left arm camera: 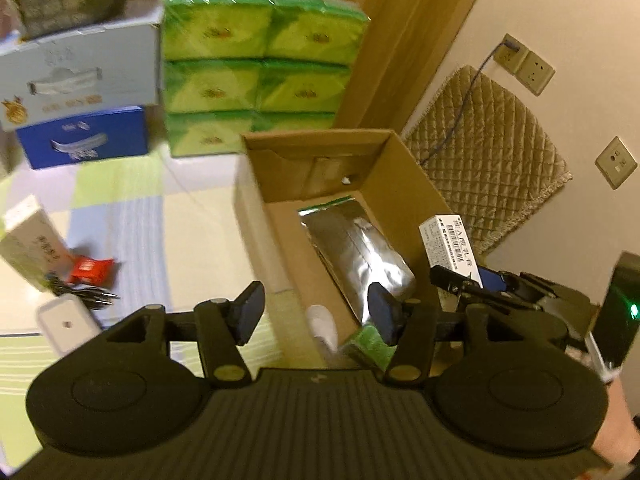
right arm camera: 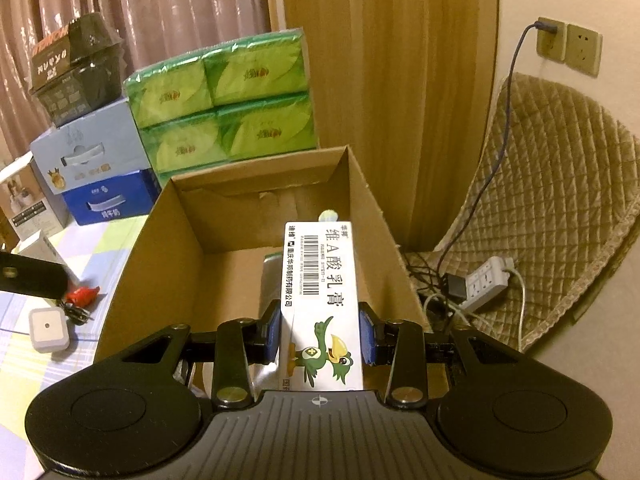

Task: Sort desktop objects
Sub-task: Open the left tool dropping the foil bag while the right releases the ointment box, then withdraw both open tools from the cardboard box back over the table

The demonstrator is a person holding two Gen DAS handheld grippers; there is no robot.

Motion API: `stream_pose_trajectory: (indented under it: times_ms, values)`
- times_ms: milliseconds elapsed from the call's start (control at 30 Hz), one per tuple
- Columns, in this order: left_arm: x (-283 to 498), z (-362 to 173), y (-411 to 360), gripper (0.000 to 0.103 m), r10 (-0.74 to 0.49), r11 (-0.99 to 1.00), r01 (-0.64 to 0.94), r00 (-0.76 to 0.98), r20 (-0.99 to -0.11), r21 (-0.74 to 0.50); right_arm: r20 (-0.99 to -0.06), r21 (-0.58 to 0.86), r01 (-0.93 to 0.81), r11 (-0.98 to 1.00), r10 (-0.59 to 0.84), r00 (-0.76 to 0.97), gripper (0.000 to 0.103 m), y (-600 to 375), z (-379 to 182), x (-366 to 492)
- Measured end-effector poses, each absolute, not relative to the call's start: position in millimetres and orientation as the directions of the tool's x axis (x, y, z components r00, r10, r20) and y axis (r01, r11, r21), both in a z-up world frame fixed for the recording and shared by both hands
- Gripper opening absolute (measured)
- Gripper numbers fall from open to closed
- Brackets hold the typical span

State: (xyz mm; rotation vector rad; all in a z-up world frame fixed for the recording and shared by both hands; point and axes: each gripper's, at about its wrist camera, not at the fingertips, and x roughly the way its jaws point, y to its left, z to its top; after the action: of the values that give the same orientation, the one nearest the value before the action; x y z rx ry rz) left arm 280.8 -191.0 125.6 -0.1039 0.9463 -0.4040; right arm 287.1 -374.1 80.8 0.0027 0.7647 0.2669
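— The white carton [right arm camera: 320,300], where do we have it?
— In our right gripper [right arm camera: 320,336], clamped between both blue pads and sticking out over the near right corner of the cardboard box [right arm camera: 160,236].
— And our left gripper [left arm camera: 316,312]?
— Released, with nothing between its fingers; it hangs over the box's near left edge.
— What do we see inside the box?
— A silver foil pouch [left arm camera: 356,256] lies flat on the bottom, with a small green packet [left arm camera: 368,344] and something white at the near end.
— And on the tablecloth [left arm camera: 192,232]?
— Left of the box, a red packet [left arm camera: 90,270], a black cable [left arm camera: 86,294] and a white square adapter [right arm camera: 49,329]. Green tissue packs [left arm camera: 256,72] stand stacked at the far edge behind the box.
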Motion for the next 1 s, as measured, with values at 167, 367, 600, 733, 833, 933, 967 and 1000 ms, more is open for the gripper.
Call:
stream_pose_trajectory:
  times_ms: [167,367,600,733,833,933,967,1000]
  values:
    - [266,125,-169,0.063,-0.362,0.929,0.278,0.534,-0.764,-0.245,-0.679,0.119,-0.242,0.963,0.257,0.688,0.058,-370,82,290]
    - [239,119,-141,0.077,-0.346,0.936,0.258,0.562,-0.751,-0.238,-0.645,0.128,-0.240,0.962,0.265,0.717,0.069,-373,98,272]
    - [195,113,-109,0.085,-0.305,0.952,0.213,0.597,-0.742,-0.220,-0.616,0.155,-0.249,0.956,0.290,0.733,0.080,-376,120,225]
    - [165,116,-89,0.093,-0.277,0.961,0.198,0.630,-0.726,-0.195,-0.591,0.161,-0.261,0.952,0.305,0.747,0.088,-371,137,191]
    - [144,120,-72,0.098,-0.248,0.969,0.171,0.655,-0.714,-0.179,-0.575,0.178,-0.266,0.947,0.320,0.753,0.097,-364,148,165]
    - [122,120,-55,0.102,-0.222,0.975,0.144,0.670,-0.708,-0.170,-0.563,0.192,-0.296,0.936,0.352,0.748,0.101,-352,156,141]
    - [116,120,-50,0.102,-0.214,0.977,0.134,0.671,-0.710,-0.167,-0.561,0.194,-0.303,0.933,0.359,0.746,0.101,-348,158,134]
    - [109,120,-44,0.102,-0.203,0.979,0.125,0.676,-0.708,-0.162,-0.560,0.197,-0.311,0.930,0.367,0.743,0.101,-343,159,127]
